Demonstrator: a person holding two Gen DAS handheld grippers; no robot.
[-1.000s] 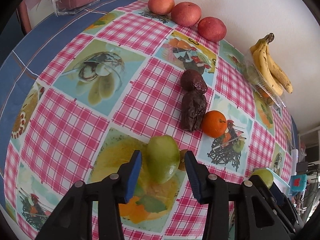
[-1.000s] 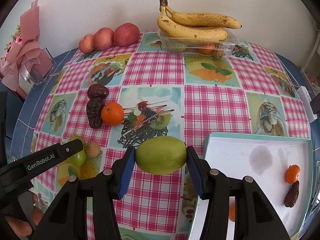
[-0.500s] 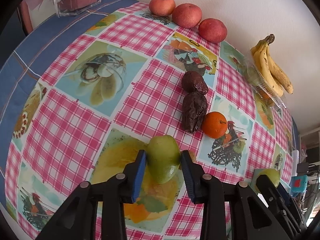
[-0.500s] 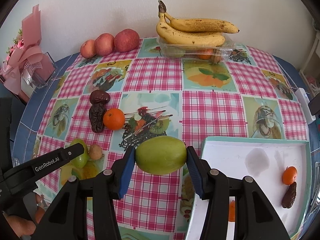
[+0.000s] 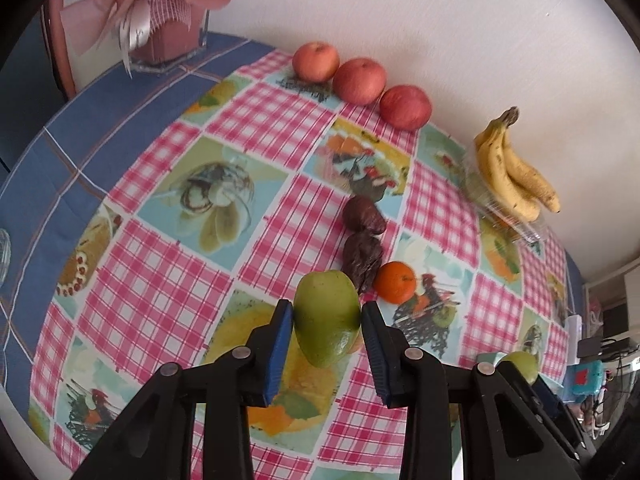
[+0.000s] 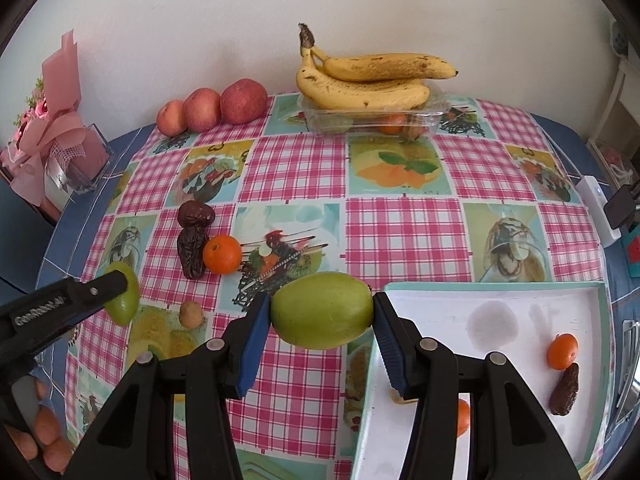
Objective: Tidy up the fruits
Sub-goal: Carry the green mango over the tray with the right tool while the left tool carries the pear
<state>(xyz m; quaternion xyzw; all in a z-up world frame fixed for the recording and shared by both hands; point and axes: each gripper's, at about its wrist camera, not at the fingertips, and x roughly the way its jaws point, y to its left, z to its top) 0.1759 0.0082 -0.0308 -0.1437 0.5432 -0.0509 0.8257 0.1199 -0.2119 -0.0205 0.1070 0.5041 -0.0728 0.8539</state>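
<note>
My left gripper (image 5: 326, 322) is shut on a green pear-like fruit (image 5: 327, 316) and holds it a little above the checked tablecloth; the right wrist view shows that same fruit (image 6: 123, 298) in its fingers. My right gripper (image 6: 320, 316) is shut on a second green fruit (image 6: 323, 310), held just left of the white tray (image 6: 472, 292). In the tray lie a small orange (image 6: 562, 351), a dark date (image 6: 565, 390) and another orange (image 6: 462, 416) partly hidden by my finger. On the cloth remain an orange (image 6: 222, 254), two dates (image 6: 192, 236) and a small brown fruit (image 6: 191, 314).
Three red apples (image 6: 212, 110) line the wall. Bananas (image 6: 368, 80) rest on a clear plastic box (image 6: 372, 120) with fruit inside. A pink gift box (image 6: 60, 152) stands at the far left. A white device (image 6: 598, 208) lies at the table's right edge.
My left gripper closed on the green fruit and lifted it off the cloth. My right gripper kept its fruit and rose slightly, staying by the tray's left edge.
</note>
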